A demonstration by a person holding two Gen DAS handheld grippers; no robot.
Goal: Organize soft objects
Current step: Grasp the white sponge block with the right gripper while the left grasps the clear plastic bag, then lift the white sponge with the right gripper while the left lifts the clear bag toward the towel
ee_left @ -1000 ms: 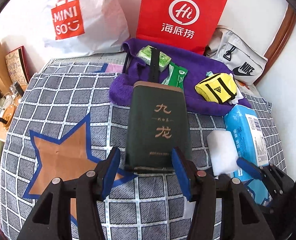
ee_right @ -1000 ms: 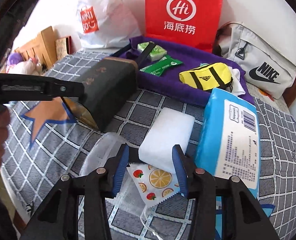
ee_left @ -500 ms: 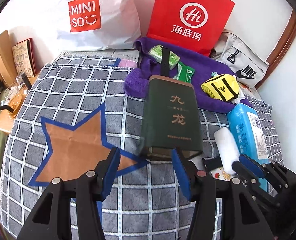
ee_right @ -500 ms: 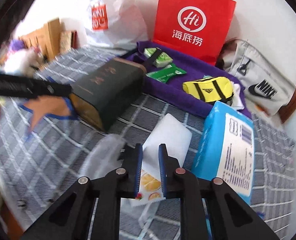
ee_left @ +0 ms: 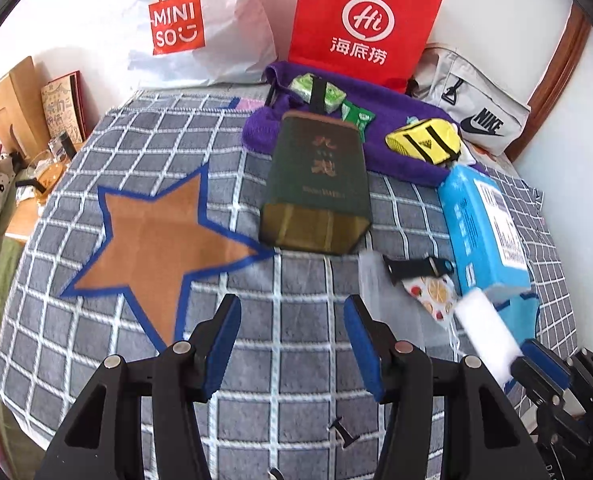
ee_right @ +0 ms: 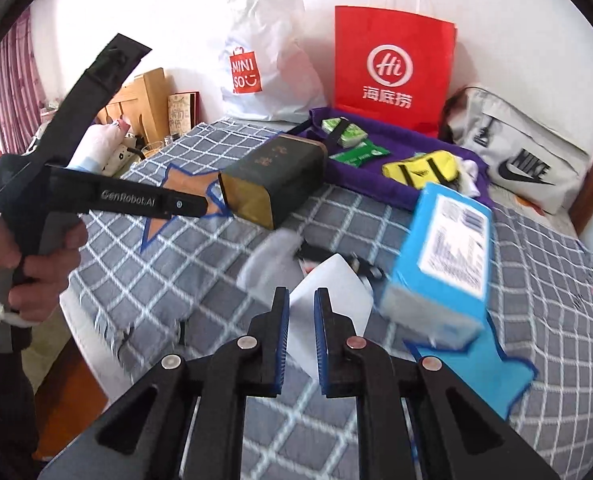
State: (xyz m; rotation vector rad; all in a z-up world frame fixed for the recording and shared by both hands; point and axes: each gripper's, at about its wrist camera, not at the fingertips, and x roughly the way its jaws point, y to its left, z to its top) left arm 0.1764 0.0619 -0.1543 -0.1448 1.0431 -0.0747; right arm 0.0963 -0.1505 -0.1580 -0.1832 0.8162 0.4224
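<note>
My right gripper (ee_right: pixel 301 336) is closed on the white sponge (ee_right: pixel 328 312), lifted over the blanket (ee_right: pixel 216 256), blue pack (ee_right: pixel 440 264) just right of it; my left gripper (ee_left: pixel 292 344) is open, holding nothing

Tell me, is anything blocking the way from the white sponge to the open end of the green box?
Nothing solid seems to. The right gripper holds the sponge above the blanket. Between it and the box lie only flat things: a clear bag and a black strap. The blue pack sits off to the right.
</note>
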